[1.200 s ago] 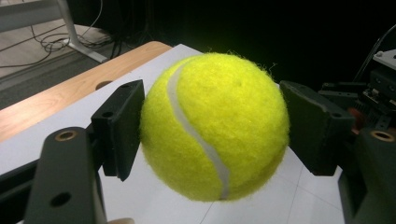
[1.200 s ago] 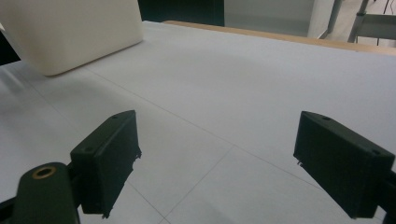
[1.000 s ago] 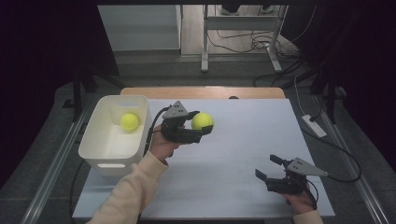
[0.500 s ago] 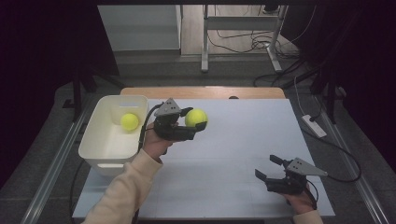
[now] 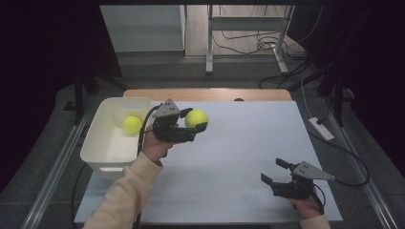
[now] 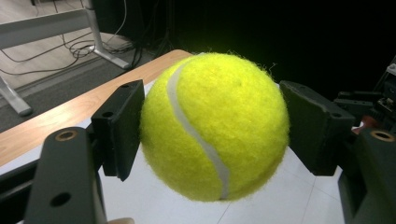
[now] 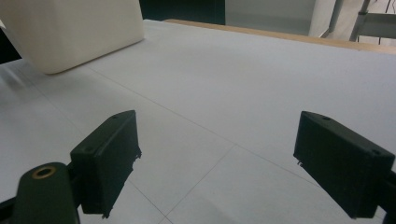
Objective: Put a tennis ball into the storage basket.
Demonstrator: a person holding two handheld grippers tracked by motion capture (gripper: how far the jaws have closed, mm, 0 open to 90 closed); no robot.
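Largest first: a white table (image 5: 239,157), with a white bin (image 5: 102,148) on its left side, near the far corner.

Inside the bin, at the far end: one yellow ball (image 5: 132,124), resting on the floor of it.

Left gripper (image 5: 195,121): clenched on a second ball (image 6: 215,126), with one black pad pressed on each side of it in the left gripper view. Held above the table, not touching the sheet, just beside the right wall of the bin and outside it. Pointed to the right in the high view, away from the bin, so with the hand between ball and wall.

Right gripper (image 5: 273,172): released, jaws wide apart and nothing between them. Low over the near right part of the table, well apart from both the bin and the held ball.

Deciding relation for the coming move: bin to the left of the held ball in the high view, close by, with only the right wall between. No long axis to mind on a round ball, so no turning needed. Left hand much nearer than right.

Probably called for next: carry the ball leftward, high enough to pass over the rim, then open the jaws above the bin floor. Possible trouble: touching the rim with the ball or the wrist.
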